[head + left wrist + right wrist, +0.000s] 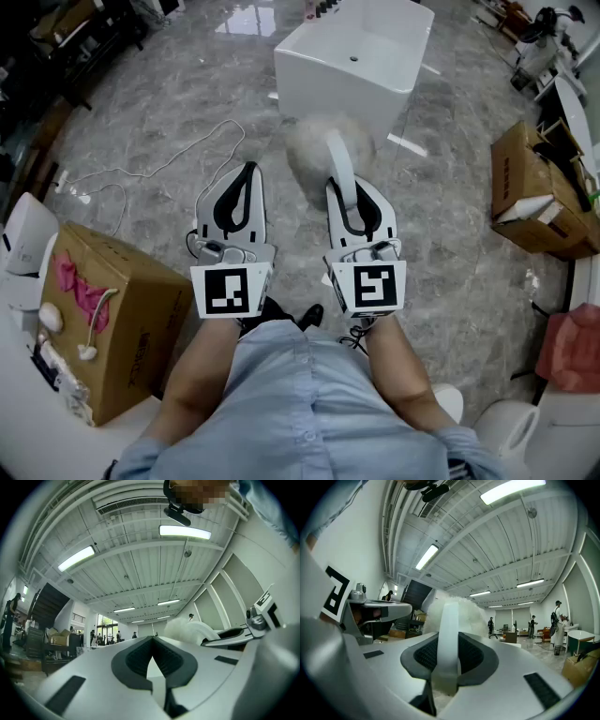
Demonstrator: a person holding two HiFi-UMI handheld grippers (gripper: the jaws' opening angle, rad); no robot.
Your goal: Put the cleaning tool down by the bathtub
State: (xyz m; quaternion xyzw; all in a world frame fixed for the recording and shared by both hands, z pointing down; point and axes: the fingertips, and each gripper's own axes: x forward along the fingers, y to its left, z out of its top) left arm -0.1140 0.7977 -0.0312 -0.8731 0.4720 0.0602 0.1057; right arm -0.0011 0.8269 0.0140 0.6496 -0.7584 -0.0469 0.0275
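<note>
We stand on a floor (141,112) of grey, marbled, glossy tiles, which reflects the light near its far edge. The white bathtub (328,94), a square block with a drain hole, stands on the far part of this floor.

The right gripper (345,187) is closed on the white handle (449,634) of the cleaning tool (319,150). In the right gripper view the flat handle runs upright between the two dark pads, and both pads press on it. The fluffy white head of the tool points away from us. In the head view it lies just before the near corner of the bathtub. We cannot tell if it touches the floor or the bathtub.

The left gripper (247,169) is just beside the right one. Its jaws are together at the tips and nothing is between them.

A thin white cable (159,169) lies in loops on the left part of the floor. Nearer to us on that side stands a cardboard box (131,328) with a pink cloth (80,291) on top. A second cardboard box (525,187) stands at the right side.

The gripper views show a high hall with a white ribbed ceiling (136,569) and long lamps (185,531) that are lit. Some people (557,616) stand far away.
</note>
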